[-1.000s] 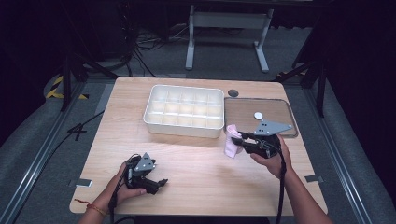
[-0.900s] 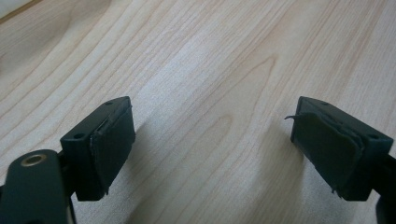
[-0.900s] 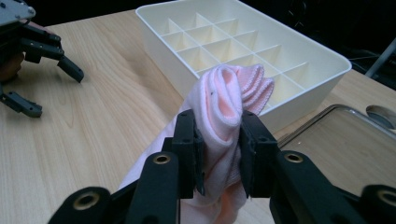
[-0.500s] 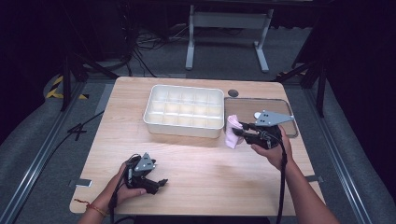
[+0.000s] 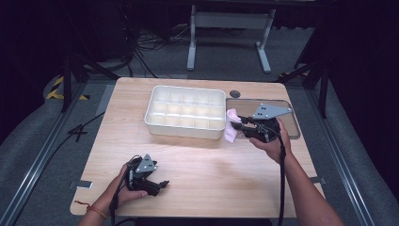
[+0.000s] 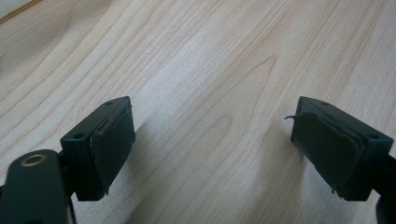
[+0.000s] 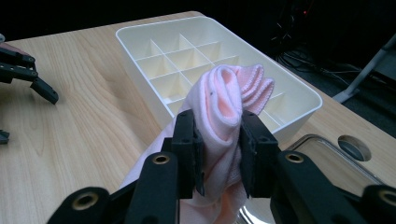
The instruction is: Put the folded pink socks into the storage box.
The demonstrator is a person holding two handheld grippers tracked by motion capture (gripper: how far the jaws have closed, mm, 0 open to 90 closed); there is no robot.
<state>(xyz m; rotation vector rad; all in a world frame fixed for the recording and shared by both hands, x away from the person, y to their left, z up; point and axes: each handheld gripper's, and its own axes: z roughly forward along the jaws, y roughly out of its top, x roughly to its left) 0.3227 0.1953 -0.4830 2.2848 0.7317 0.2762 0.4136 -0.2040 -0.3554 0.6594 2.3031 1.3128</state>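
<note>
My right gripper (image 5: 236, 123) is shut on a rolled pink cloth (image 5: 231, 125), held in the air just off the right end of the white divided tray (image 5: 184, 124). In the right gripper view the pink cloth (image 7: 224, 116) bulges up between the jaws, with the white divided tray (image 7: 299, 105) right behind it. My left gripper (image 5: 162, 185) rests low near the table's front left, open with nothing between its fingers. Its pads (image 6: 109, 144) hover over bare wood in the left gripper view.
A clear flat tray (image 5: 294, 129) lies on the table's right side, under my right hand. A round hole (image 5: 235, 93) sits in the tabletop behind it. The tray's compartments hold nothing visible. Dark floor, cables and a stand surround the table.
My right gripper has carried the pink cloth up and back, from in front of the tray's right corner to beside its right end. The left gripper has stayed put.
</note>
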